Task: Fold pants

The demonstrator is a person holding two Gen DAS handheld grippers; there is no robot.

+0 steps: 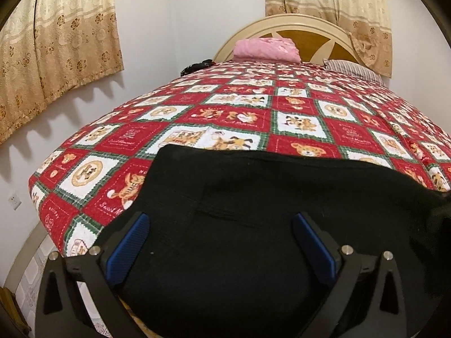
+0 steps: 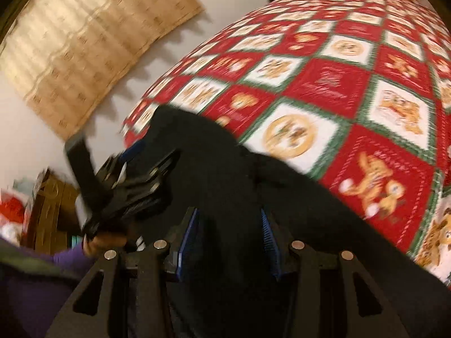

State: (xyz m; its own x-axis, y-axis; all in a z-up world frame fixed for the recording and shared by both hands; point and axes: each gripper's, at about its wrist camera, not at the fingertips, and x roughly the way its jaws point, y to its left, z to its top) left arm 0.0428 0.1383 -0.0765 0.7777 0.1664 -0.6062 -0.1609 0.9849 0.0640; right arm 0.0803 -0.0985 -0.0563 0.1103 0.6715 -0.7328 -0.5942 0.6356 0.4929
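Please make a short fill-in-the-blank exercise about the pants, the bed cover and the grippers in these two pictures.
1. The pants are ____ in colour.
2. They lie on a red, white and green patterned ____.
3. The left gripper has its jaws ____ over the pants.
4. A folded ____ cloth sits by the headboard.

Missing words: black; bedspread; open; pink

Open quilt (image 1: pixel 296 107) beyond pants (image 1: pixel 225 225)

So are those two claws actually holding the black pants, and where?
Neither visibly grips. The left gripper is wide open over the black pants; the right gripper is open too, fabric between its fingers.
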